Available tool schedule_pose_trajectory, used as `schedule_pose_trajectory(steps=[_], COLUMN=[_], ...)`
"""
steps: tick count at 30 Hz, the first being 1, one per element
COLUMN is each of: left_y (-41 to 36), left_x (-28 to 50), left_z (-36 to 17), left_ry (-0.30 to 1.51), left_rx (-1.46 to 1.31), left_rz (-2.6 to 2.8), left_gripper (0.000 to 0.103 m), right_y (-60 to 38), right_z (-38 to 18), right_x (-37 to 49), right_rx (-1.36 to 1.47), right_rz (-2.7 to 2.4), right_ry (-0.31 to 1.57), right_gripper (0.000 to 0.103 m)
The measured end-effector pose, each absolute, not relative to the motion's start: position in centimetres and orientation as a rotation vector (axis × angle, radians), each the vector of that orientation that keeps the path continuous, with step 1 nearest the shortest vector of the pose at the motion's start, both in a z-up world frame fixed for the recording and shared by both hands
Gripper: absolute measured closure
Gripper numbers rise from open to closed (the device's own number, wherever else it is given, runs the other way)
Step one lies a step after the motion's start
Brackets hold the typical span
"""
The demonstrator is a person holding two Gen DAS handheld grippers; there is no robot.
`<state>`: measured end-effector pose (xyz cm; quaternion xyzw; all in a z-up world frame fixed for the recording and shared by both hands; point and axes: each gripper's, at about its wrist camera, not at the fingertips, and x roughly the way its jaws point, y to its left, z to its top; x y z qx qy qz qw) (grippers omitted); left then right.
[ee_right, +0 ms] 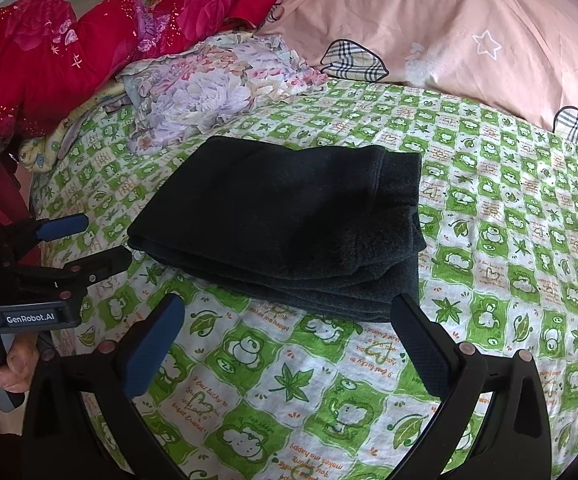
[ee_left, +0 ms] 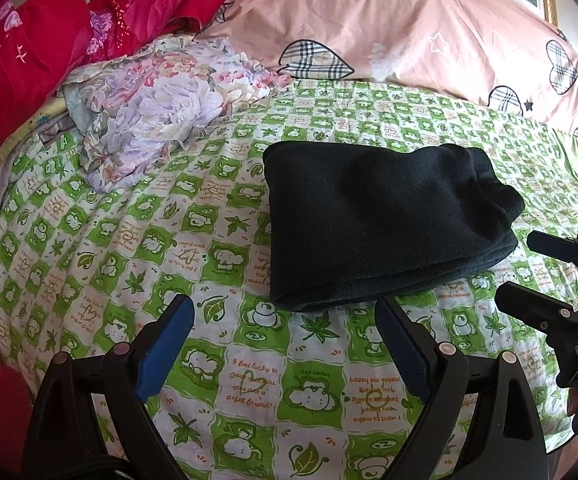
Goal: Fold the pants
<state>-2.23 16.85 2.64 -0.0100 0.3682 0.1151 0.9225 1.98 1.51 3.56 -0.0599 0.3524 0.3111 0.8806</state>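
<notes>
One pair of dark fleece pants (ee_left: 385, 220), folded into a stack, lies on the green-checked cartoon bedsheet (ee_left: 249, 380). Two grippers near it: left gripper (ee_left: 285, 336) and right gripper (ee_right: 289, 332), both spread wide, grasping nothing.

left gripper (ee_left: 285, 344) jaws spread wide and empty, right gripper (ee_right: 289, 344) likewise spread, both side by side

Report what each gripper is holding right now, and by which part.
Nothing is held. The left tongs and right tongs are both open and empty, just short of the folded black pants lying on the bed.
</notes>
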Motion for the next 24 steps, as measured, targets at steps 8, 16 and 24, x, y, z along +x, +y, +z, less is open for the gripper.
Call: schedule_pose_trajectory(steps=[8, 16, 24], left_y=[16.48, 16.41, 16.32], left_x=[-2.38, -2.16, -2.41], left_z=[2.66, 2.75, 2.85], left_ry=[0.746, 0.741, 0.733], left_rx=[-0.019, -0.016, -0.011], left_rz=[0.232, 0.228, 0.227], left_gripper=[0.01, 0.01, 0.01], right_y=[1.48, 1.74, 1.73], right_z=[3.53, 3.68, 3.77], right_x=[2.07, 1.9, 1.84], right_rx=[-0.124, -0.12, -0.118], right_rz=[0.651, 0.659, 0.66], right_ry=[0.733, 0.715, 0.714], right_gripper=[0.0, 0.0, 0.0])
